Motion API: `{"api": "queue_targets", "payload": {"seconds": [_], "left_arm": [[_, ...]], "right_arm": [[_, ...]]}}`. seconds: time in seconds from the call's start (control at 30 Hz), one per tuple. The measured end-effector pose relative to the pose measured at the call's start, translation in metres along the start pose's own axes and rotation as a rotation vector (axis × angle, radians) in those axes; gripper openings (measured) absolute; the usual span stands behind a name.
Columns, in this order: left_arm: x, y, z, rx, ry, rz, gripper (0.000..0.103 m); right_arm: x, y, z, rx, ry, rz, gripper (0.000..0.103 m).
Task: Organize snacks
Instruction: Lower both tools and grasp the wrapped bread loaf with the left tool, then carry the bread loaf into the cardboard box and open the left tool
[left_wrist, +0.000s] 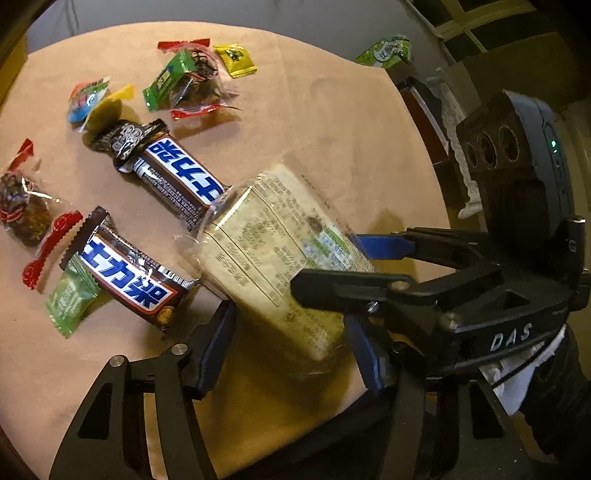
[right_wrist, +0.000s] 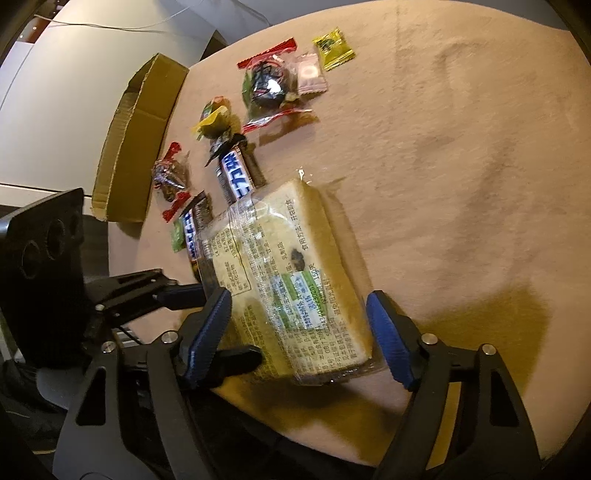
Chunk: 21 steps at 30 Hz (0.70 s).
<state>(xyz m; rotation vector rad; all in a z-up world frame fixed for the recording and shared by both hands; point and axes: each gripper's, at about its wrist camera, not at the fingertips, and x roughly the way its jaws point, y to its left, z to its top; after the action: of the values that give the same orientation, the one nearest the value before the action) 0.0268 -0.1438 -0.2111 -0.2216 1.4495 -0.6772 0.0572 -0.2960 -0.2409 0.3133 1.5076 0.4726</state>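
Observation:
A clear-wrapped pack of sliced bread (left_wrist: 273, 258) (right_wrist: 295, 266) lies printed side up on the tan tablecloth (right_wrist: 461, 147). My left gripper (left_wrist: 288, 314) straddles its near end, blue pads close beside it with small gaps. My right gripper (right_wrist: 299, 293) straddles the same pack across its width, pads just off its sides. Each gripper shows in the other's view: the right (left_wrist: 325, 262) enters from the right, the left (right_wrist: 232, 325) from the left. Two brown chocolate bars (left_wrist: 181, 177) (left_wrist: 125, 273) lie just beyond the bread.
Small wrapped candies (left_wrist: 192, 77) (right_wrist: 273, 85) are scattered at the far side, more at the left (left_wrist: 22, 210). An open cardboard box (right_wrist: 136, 122) sits at the table's left edge. A green packet (left_wrist: 388, 50) lies off the table. The cloth's right half is bare.

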Motion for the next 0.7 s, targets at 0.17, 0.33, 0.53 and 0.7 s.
{"api": "queue_targets", "payload": {"seconds": [0.17, 0.33, 0.53, 0.7], "left_arm": [[-0.008, -0.005, 0.001, 0.019, -0.03, 0.009, 0.059], [-0.024, -0.005, 0.002, 0.042, -0.083, 0.026, 0.059], [-0.054, 0.001, 0.001, 0.05, -0.169, 0.042, 0.059], [-0.082, 0.013, 0.001, 0.027, -0.248, 0.07, 0.059]], "right_arm": [[-0.005, 0.009, -0.002, -0.004, -0.008, -0.004, 0.073], [-0.018, 0.024, 0.002, -0.012, -0.038, -0.008, 0.069], [-0.033, 0.05, 0.015, -0.055, -0.065, -0.002, 0.069], [-0.036, 0.082, 0.032, -0.118, -0.077, 0.007, 0.069]]}}
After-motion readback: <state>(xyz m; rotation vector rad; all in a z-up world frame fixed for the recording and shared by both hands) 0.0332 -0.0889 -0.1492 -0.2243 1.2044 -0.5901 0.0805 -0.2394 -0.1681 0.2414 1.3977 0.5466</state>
